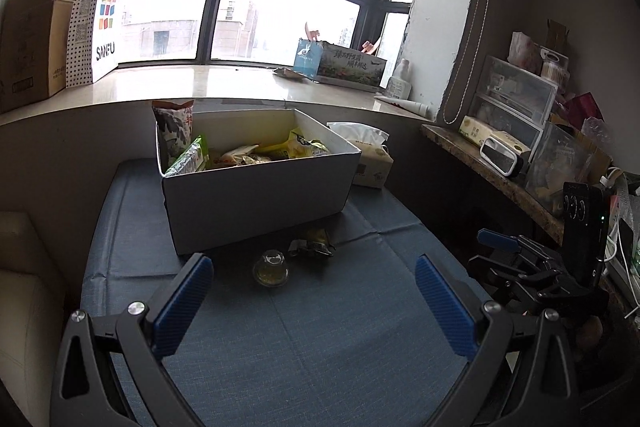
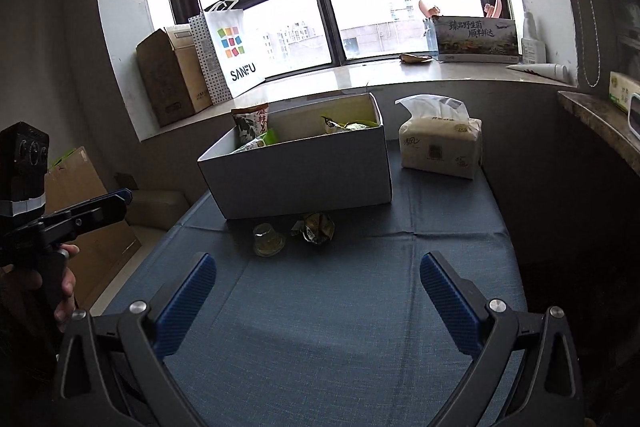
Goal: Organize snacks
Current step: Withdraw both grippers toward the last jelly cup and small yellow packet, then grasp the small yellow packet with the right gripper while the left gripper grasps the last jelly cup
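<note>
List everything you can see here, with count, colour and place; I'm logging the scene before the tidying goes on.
jelly cup: one, clear with yellowish fill, on the cloth before the box
snack packet: one, yellow-green, right of the cup
white box: one, on the table, holding several snack bags
tissue pack: one, beige, right of the box
blue tablecloth: one, covering the table
shopping bag: one, white with coloured squares, on the windowsill
cardboard box: one, brown, left of that bag
left gripper: open, empty
right gripper: open, empty
</note>
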### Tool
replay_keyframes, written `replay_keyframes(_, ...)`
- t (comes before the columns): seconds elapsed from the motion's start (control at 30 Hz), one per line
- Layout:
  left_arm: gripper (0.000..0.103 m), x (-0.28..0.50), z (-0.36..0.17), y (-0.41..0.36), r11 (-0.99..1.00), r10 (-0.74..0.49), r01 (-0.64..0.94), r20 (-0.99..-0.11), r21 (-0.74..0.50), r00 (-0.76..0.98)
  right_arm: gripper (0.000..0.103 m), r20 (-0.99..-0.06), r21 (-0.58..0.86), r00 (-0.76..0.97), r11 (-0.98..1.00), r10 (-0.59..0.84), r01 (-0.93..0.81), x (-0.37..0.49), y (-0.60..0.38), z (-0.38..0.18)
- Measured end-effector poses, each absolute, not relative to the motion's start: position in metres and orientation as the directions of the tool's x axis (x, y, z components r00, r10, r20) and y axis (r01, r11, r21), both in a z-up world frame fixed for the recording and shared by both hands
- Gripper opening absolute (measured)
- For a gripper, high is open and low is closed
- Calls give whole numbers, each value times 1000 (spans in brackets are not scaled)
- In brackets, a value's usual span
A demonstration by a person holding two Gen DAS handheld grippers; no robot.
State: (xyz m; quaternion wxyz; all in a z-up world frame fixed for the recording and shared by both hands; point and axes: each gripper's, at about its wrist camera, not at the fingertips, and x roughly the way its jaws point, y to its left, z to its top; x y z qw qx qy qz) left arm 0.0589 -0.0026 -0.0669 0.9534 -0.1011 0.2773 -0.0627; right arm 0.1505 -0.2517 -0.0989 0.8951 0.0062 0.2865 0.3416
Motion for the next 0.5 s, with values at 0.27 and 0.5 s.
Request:
replay_keyframes(0.27, 103, 60, -76, 3, 966, -188, 55, -536, -254, 823, 103, -586, 154, 544, 742, 600, -652, 176, -213, -123)
replay_keyframes(0.5, 103, 58, -72, 8, 962, -193, 55, -527, -267, 828, 103, -670, 119, 491, 733, 557, -670, 215, -172, -157)
